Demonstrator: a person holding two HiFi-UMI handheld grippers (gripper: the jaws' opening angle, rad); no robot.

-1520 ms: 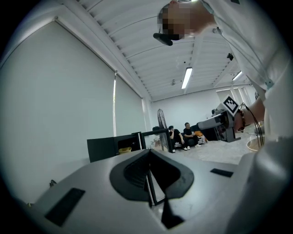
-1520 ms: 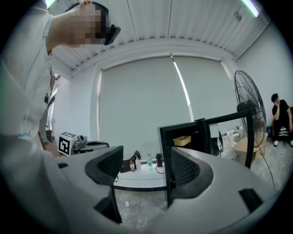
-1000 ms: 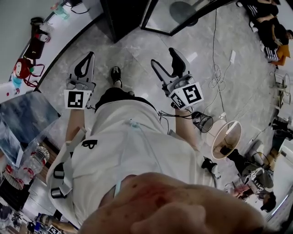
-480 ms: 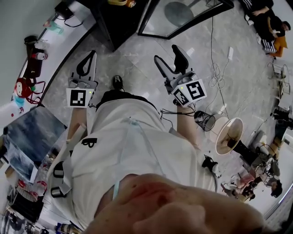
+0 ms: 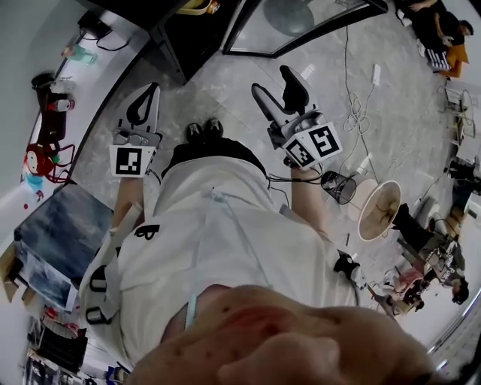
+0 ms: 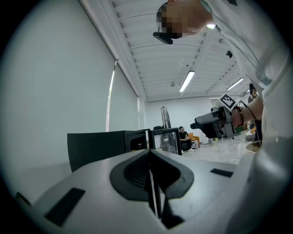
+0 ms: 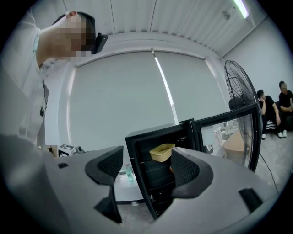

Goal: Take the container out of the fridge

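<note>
A small black fridge (image 7: 158, 176) stands ahead with its glass door (image 7: 231, 137) swung open to the right. On its top shelf sits a yellow container (image 7: 162, 152), framed between the jaws in the right gripper view; its edge shows in the head view as the yellow container (image 5: 197, 7) at the top. My right gripper (image 5: 276, 90) is open with nothing between its jaws and is still well short of the fridge. My left gripper (image 5: 141, 105) is shut and empty, held level beside it. The fridge (image 6: 107, 144) appears in the left gripper view too.
A standing fan (image 7: 242, 98) is behind the open door. Cables and a power strip (image 5: 376, 74) lie on the grey tiled floor to the right. People sit at the far right (image 5: 440, 30). A white counter with small items (image 5: 52, 113) runs along the left wall.
The person has stepped forward toward the fridge. Both grippers sit slightly higher in the head view, and the fridge and its door have come closer. Jaw states are unchanged.
</note>
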